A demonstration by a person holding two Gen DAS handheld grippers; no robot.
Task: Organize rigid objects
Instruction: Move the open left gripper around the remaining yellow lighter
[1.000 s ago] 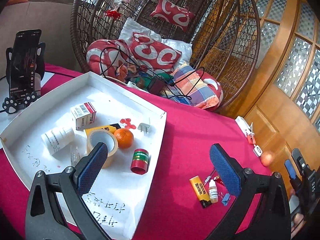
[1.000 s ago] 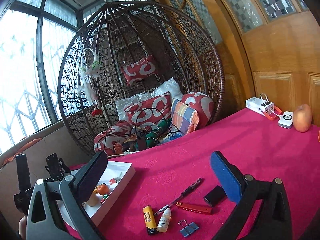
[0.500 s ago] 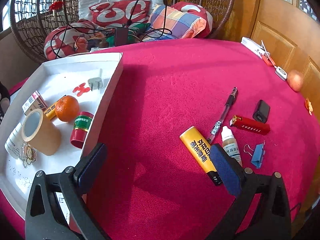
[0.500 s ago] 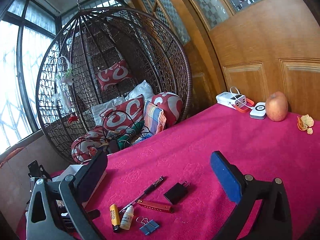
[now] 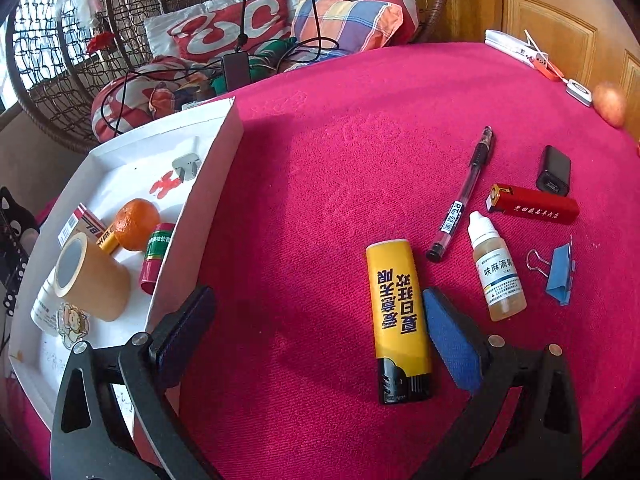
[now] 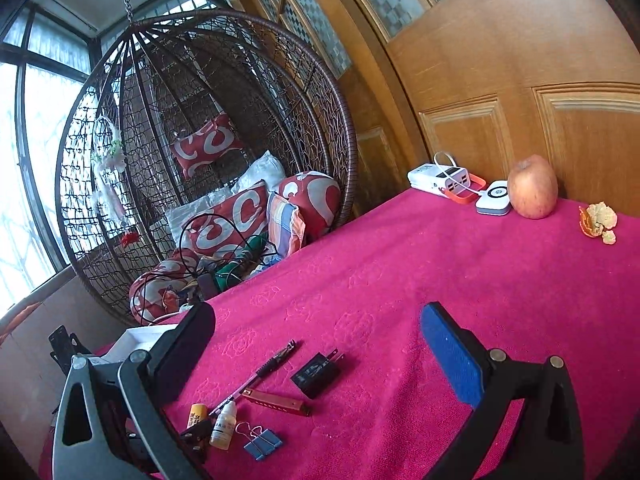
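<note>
A: Left hand-held gripper (image 5: 316, 332) state?
B: Jaws wide apart, holding nothing. It hangs low over the red bench (image 5: 340, 128). Yellow tube (image 5: 398, 320) lies flat between the fingers, hard against the right blue pad (image 5: 452, 344); touching or just beside, can't tell. Well apart from the left pad.
A: What else is near it?
B: Dropper bottle (image 5: 498, 276) just right of the right pad, lying flat. Pen (image 5: 464, 192) beyond the tube, red box (image 5: 534, 209) and black charger (image 5: 554, 170) further right, blue clip (image 5: 560, 274) beside the bottle.
A: Tray?
B: White tray (image 5: 208, 184) left of the gripper, its rim near the left finger. Inside: tape roll (image 5: 90, 280), orange (image 5: 137, 224), a red-green tube (image 5: 156, 256) against the wall, white plug (image 5: 187, 166).
A: Right hand-held gripper (image 6: 316, 344)?
B: Also spread wide, empty, higher up. The same cluster sits low-left in its view: pen (image 6: 264, 372), charger (image 6: 318, 372), bottle (image 6: 224, 426), clip (image 6: 262, 444). All nearer its left finger, none between the pads.
A: Far end?
B: Apple (image 6: 532, 186) by the wooden door.
</note>
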